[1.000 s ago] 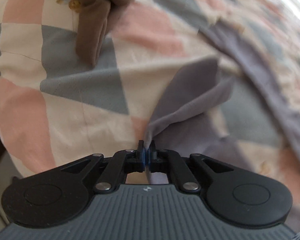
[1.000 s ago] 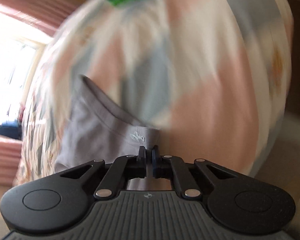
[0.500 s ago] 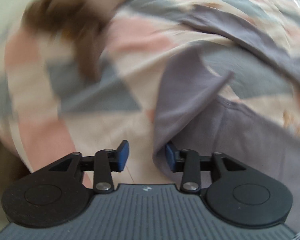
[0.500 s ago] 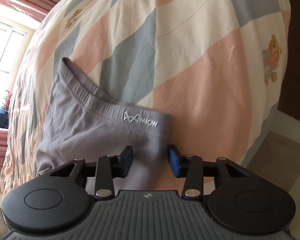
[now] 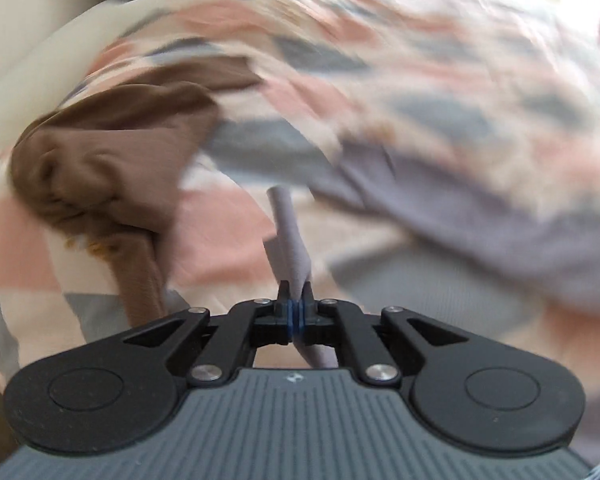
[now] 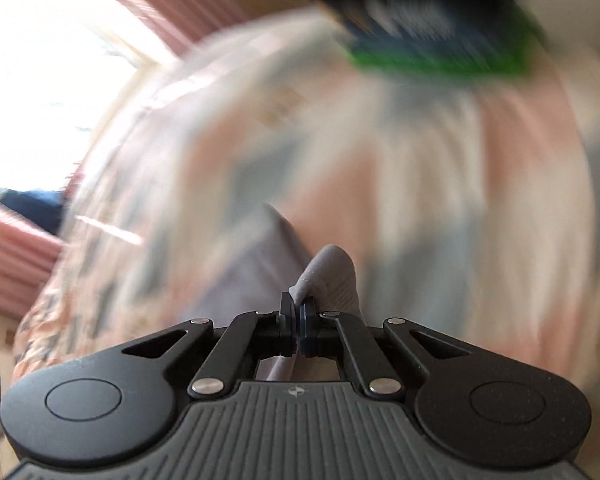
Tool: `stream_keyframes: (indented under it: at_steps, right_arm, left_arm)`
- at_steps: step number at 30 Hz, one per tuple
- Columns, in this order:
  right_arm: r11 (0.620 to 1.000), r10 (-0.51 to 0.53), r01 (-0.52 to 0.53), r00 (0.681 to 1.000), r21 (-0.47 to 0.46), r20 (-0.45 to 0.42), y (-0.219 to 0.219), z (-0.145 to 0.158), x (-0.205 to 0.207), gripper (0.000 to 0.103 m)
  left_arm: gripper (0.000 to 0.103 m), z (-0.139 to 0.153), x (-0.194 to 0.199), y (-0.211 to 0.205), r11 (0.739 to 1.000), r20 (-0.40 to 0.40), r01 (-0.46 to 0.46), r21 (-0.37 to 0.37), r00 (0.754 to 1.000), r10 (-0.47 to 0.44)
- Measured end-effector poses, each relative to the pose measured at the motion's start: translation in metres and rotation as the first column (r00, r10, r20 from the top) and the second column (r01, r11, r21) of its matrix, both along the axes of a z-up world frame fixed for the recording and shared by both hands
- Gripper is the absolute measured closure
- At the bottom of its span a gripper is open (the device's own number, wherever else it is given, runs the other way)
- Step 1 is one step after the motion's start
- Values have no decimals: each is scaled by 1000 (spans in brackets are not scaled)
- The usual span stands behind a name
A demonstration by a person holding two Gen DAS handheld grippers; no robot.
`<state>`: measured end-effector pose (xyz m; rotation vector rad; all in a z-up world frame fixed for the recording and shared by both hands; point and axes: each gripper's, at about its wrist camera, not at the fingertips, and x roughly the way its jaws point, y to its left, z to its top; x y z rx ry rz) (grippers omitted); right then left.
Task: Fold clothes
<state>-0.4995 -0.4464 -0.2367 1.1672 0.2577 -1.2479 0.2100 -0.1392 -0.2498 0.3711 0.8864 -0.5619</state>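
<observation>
both jaws clamped on the same grey garment [image 5: 440, 200]: my left gripper [image 5: 297, 300] pinches a thin upright fold, my right gripper [image 6: 298, 306] holds a thicker bunched edge w/ ribbed stitching. from the left jaws the rest of the cloth trails right and away across the bed [image 5: 228, 232], long axis roughly diagonal; from the right jaws it runs left and away. fabric looks soft, stretchy, matte. bedcover is a pink/grey/cream diamond patchwork. crumpled brown garment [image 5: 112, 168] sits left, apart from the grey one. both views heavily blurred, so i can't tell how flat it lies.
</observation>
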Motion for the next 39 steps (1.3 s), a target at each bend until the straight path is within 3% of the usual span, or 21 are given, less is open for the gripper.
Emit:
stream_keyframes:
  at_steps: [3, 4, 6, 9, 12, 14, 18, 22, 23, 24, 25, 30, 31, 32, 33, 34, 37, 39]
  right_arm:
    - [994, 54, -58, 998, -90, -39, -8, 39, -3, 102]
    - [992, 66, -71, 996, -100, -53, -7, 47, -6, 102]
    - [996, 74, -77, 993, -35, -88, 3, 34, -17, 102]
    - [988, 67, -48, 990, 145, -127, 25, -29, -35, 102]
    - [956, 15, 21, 993, 293, -119, 47, -95, -47, 99]
    - [925, -37, 73, 994, 372, -103, 61, -136, -54, 99]
    - [935, -94, 109, 994, 336, -60, 70, -135, -55, 80]
    - [939, -77, 96, 995, 332, -68, 67, -131, -55, 79]
    - [941, -66, 86, 995, 327, -73, 65, -128, -55, 83]
    - [943, -54, 76, 995, 323, -79, 62, -124, -54, 95]
    - [946, -42, 67, 996, 318, -84, 60, -121, -54, 99]
    - [960, -41, 51, 998, 276, -40, 63, -95, -65, 101]
    - [958, -35, 47, 998, 284, -45, 63, -95, -67, 101]
    - [952, -25, 41, 998, 305, -56, 62, -98, -66, 100]
    - [942, -14, 38, 997, 333, -75, 62, -103, -65, 92]
    - [938, -4, 45, 993, 344, -120, 63, -104, -63, 77]
    - [926, 32, 66, 967, 371, -252, 65, -107, -57, 59]
    - [934, 73, 53, 940, 354, -333, 66, -97, -55, 59]
  left_arm:
    - [100, 25, 4, 27, 985, -57, -86, -149, 995, 78]
    - [100, 26, 1, 34, 984, -52, -93, -153, 995, 86]
    - [100, 13, -6, 49, 987, -58, -101, -126, 994, 95]
    - [99, -28, -18, 66, 996, -85, -90, -18, 992, 88]
    - [98, -78, -25, 74, 989, -118, -70, 128, 989, 85]
    - [96, -96, -27, 84, 982, -137, -104, 158, 983, 126]
    - [91, -89, -12, 105, 970, -218, -243, 34, 945, 244]
    - [91, -86, 3, 117, 944, -300, -329, -32, 904, 304]
    - [103, -84, 4, 119, 941, -312, -334, -46, 900, 304]
    - [103, -79, 3, 120, 945, -301, -320, -63, 909, 288]
    - [103, -74, 2, 121, 949, -289, -306, -79, 918, 272]
    - [103, -39, -7, 138, 951, -179, -260, -169, 957, 230]
    - [103, -36, -8, 141, 955, -153, -250, -157, 962, 226]
    - [102, -41, -9, 139, 968, -122, -232, -96, 968, 220]
    - [102, -48, -9, 137, 975, -103, -220, -29, 971, 216]
    - [101, -59, -9, 133, 976, -107, -214, 48, 970, 218]
    - [92, -84, -14, 123, 949, -72, -193, 249, 973, 217]
    - [81, -83, -20, 125, 932, -36, -219, 289, 970, 239]
